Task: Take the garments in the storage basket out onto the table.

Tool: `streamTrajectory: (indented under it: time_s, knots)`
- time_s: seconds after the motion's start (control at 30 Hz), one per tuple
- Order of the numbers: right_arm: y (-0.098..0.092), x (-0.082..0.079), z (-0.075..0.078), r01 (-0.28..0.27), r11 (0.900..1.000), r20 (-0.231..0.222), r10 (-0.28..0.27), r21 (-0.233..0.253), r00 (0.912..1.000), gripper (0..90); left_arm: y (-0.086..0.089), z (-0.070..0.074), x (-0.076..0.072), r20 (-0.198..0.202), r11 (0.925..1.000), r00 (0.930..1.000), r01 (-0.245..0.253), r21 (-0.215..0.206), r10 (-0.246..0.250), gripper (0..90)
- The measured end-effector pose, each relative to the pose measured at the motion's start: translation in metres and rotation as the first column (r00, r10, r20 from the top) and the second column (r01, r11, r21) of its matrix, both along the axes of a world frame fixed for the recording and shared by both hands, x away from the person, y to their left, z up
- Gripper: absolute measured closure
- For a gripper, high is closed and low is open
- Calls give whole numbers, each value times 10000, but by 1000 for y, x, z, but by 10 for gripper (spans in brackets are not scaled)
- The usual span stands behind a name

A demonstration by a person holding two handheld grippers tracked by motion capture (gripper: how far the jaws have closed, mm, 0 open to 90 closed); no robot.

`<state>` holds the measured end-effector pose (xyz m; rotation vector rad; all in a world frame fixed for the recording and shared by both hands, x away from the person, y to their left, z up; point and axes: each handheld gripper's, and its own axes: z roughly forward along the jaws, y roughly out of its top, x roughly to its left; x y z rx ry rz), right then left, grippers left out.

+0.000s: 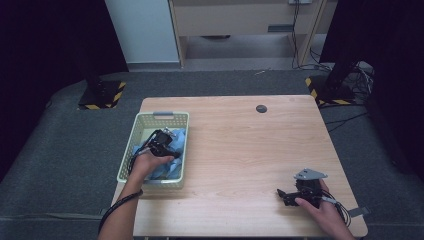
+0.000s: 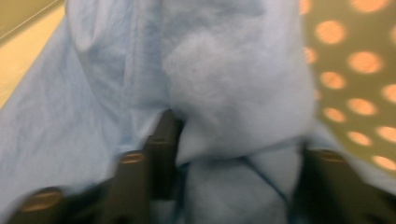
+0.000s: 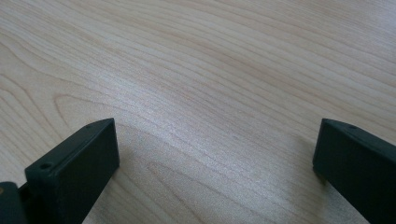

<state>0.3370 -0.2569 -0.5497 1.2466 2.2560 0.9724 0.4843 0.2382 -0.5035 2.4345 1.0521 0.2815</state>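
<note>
Blue cloth (image 2: 233,93) bunches between the left gripper's (image 1: 164,137) spread jaws, unclamped; lifting now risks dragging the basket (image 1: 131,145). Right gripper (image 1: 286,195) gapes wide.

left tool (image 1: 161,141): black | right tool (image 1: 286,196): black, grey three-cornered plate, black cable

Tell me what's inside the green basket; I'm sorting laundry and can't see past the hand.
The basket holds crumpled light blue cloth, with the left gripper pushed into it, jaws around a fold. The cloth covers the basket's floor, so anything underneath can't be seen.
</note>
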Motion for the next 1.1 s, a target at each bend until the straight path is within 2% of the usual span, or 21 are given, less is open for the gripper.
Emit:
streamTrajectory:
  time_s: [0.13,0.23,0.3,0.47,0.63,0.83,1.1]
  knots:
    - [0,0,0,-2,10000,2,2,1,10000,5,-1,2,0,-72,10000,10000,-45,47,45,659]
    - [0,0,0,-4,10000,5,4,0,10000,5,-3,5,-1,13,9994,10000,53,334,-53,707]
    - [0,0,0,0,10000,2,0,2,10000,5,-5,7,-1,83,9985,9999,127,528,-131,728]
    - [0,0,0,-1,10000,3,1,1,10000,5,-4,12,-3,168,9982,9998,133,591,-144,742]
    - [0,0,0,-4,10000,4,4,2,10000,5,-1,17,-7,495,9995,9987,62,324,-78,746]
    - [0,0,0,-5,10000,2,5,1,10000,5,1,32,-15,965,9994,9949,274,217,-294,747]
    - [0,0,0,-7,10000,2,7,3,10000,5,12,49,-24,1501,9981,9885,252,-559,-166,746]
